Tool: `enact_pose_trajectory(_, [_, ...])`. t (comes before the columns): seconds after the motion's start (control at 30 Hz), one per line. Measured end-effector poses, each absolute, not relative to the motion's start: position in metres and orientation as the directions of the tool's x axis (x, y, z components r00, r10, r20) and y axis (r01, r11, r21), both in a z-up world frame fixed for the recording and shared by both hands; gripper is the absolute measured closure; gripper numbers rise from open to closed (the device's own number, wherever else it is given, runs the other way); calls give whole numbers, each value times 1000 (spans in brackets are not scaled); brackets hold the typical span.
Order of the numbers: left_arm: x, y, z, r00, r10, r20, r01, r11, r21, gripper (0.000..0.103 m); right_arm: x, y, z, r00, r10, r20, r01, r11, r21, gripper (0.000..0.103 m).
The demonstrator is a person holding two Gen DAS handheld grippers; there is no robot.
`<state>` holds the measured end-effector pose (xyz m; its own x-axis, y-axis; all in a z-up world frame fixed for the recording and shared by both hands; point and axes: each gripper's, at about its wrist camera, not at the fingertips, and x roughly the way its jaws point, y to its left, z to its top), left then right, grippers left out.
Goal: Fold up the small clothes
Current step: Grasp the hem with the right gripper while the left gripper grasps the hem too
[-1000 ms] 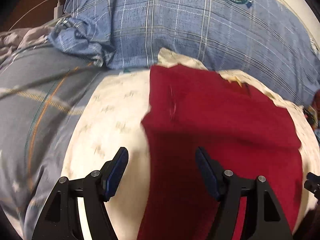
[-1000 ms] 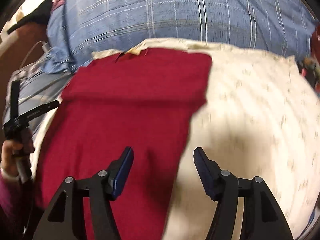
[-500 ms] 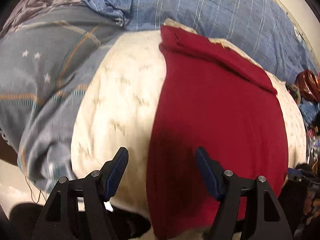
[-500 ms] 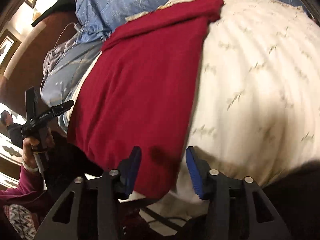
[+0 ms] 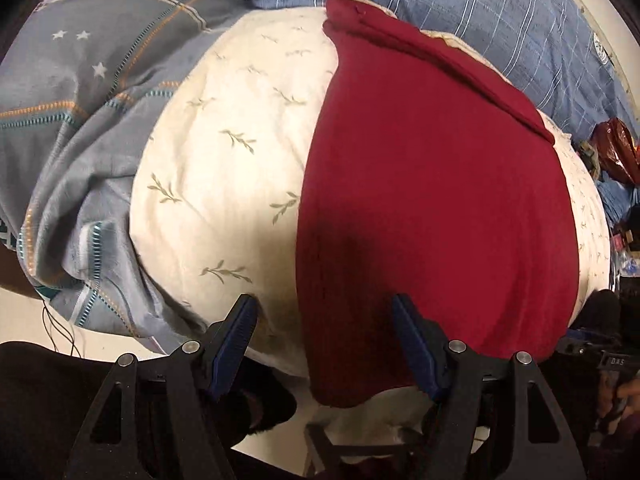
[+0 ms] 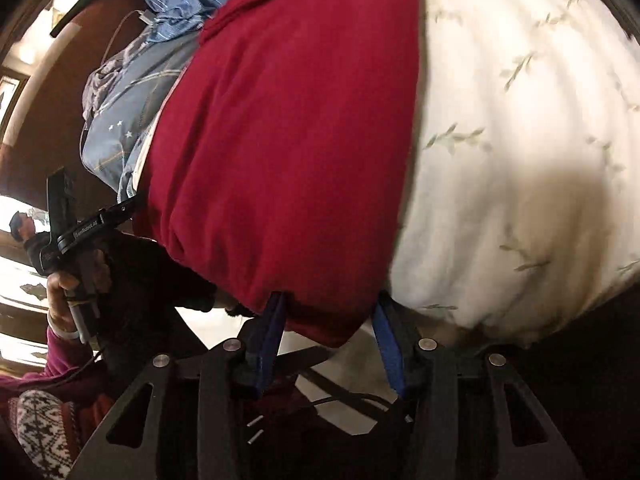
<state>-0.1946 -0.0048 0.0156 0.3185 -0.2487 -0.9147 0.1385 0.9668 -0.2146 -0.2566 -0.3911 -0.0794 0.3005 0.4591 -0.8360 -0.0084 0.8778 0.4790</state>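
A red cloth [image 5: 432, 200] is lying flat on a cream cover with little leaf prints [image 5: 224, 168]. The cover is spread over a bed. In the left wrist view the red cloth is filling the middle and right of the frame. Its far end is folded over near the top of the frame. Its near end is hanging over the edge of the bed at the bottom middle.

The left gripper [image 5: 324, 344] is sitting at the bottom of its own view with its fingers wide apart. The near left corner of the red cloth is lying between the blue pads, but the pads are not pressing on it. The right pad is just beside the cloth's edge.

In the right wrist view the red cloth [image 6: 296, 128] is taking up the middle of the frame, with the cream cover on the right. The right gripper [image 6: 326, 320] is at the bottom middle, partly open. The near corner of the cloth is sagging down between its fingers. I cannot tell if the pads are squeezing it.

A grey blanket with stars [image 5: 80, 92] is lying at the left of the left wrist view. A blue checked blanket [image 5: 500, 12] is running along the top.

At the left of the right wrist view, a hand [image 6: 68, 292] is holding the other gripper's handle.
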Motion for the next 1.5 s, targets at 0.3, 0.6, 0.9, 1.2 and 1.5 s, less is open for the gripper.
enact_pose_trajectory(0.3, [-188, -9, 8, 277, -296, -914, 164, 952, -258, 38, -256, -378, -92, 287, 488, -824, 9, 859, 511, 68])
enact_pose_trajectory(0.6, [-189, -17, 12, 269, -276, -923, 213, 951, -223, 93, -263, -360, -60, 358, 477, -803, -123, 876, 466, 93])
enact_pose_trajectory(0.9, [-165, -12, 80, 397, -448, -801, 256, 892, -372, 96, -261, -394, 25, 572, 527, -628, -182, 828, 530, 94])
enact_pose_trajectory(1.2, [-81, -29, 116, 567, -466, -679, 251, 883, -397, 96, -185, -421, 83, 775, 396, -493, -137, 867, 480, 94])
enact_pose_trajectory(1.5, [37, -78, 76, 629, -394, -670, 165, 910, -381, 96, -67, -456, 77, 822, 245, -514, 8, 898, 440, 94])
